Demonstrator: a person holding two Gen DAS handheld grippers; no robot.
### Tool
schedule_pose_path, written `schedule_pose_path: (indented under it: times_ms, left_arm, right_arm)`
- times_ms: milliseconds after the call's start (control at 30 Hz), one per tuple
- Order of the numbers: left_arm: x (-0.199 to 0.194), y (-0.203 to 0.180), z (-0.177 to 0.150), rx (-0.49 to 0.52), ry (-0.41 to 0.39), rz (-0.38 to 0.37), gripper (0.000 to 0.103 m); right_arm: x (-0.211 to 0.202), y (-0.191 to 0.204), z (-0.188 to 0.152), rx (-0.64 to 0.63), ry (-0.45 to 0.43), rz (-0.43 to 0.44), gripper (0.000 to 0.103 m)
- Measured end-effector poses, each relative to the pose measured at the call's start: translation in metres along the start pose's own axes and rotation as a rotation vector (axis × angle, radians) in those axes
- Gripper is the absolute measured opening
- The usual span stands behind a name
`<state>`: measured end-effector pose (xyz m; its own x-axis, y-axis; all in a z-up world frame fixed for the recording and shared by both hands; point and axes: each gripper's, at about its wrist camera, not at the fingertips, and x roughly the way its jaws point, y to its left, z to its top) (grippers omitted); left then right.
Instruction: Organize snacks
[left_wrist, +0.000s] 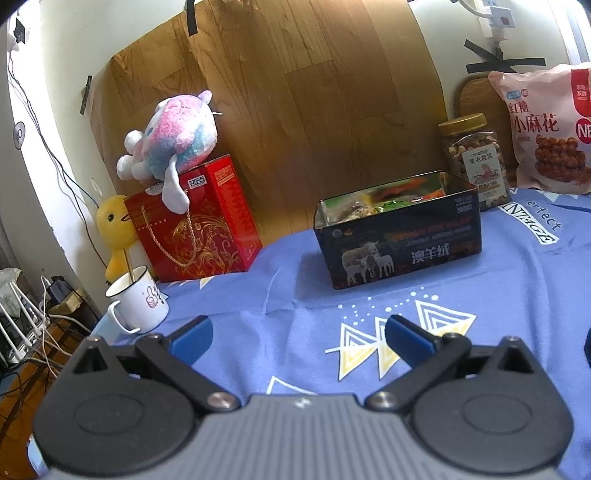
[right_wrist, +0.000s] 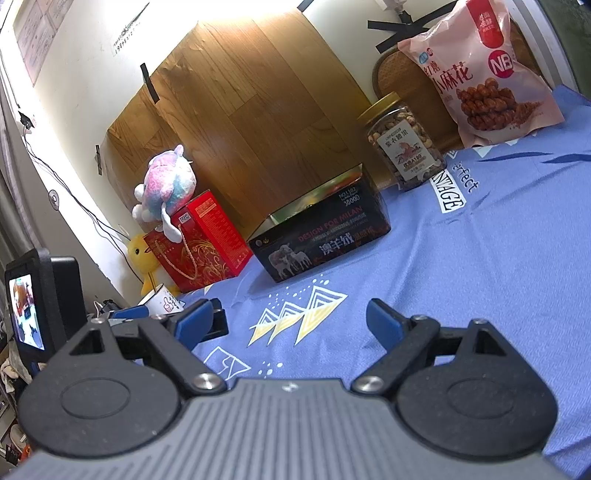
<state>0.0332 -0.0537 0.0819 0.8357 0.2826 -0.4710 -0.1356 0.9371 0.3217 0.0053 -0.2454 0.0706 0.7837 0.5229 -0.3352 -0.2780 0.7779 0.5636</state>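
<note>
Two risks from the left wrist view. The nut jar (left_wrist: 474, 162) stands just beside the tin box (left_wrist: 399, 229), at its far right corner, so a wide reach could clip the rim or tip the jar. The pink snack bag (left_wrist: 546, 129) leans upright behind the jar, and a nudge might topple it. The tin already holds some packets. Left gripper (left_wrist: 297, 338) has its jaws spread wide, holding nothing, hovering over the blue cloth (left_wrist: 258, 332), well short of the tin.

Right wrist view: same layout, with the jar (right_wrist: 404, 144) and bag (right_wrist: 484, 74) at far right and the tin (right_wrist: 321, 236) centre. Right gripper (right_wrist: 286, 321) is also wide apart and empty, with nothing touched. The left unit's fingers sit close beside its left finger (right_wrist: 194, 323), so I'd judge a collision possible if both move inward.
</note>
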Motion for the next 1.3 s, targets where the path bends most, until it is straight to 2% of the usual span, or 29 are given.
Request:
schedule_pose_path:
  times_ms: [600, 1300]
  left_arm:
    - [-0.007, 0.004, -0.002, -0.017, 0.022, -0.071, 0.103]
    - [0.001, -0.001, -0.012, -0.009, 0.080, -0.093, 0.103]
  right_arm:
    - [-0.007, 0.006, -0.002, -0.009, -0.013, 0.004, 0.092]
    - [-0.004, 0.004, -0.007, 0.005, -0.004, 0.001, 0.092]
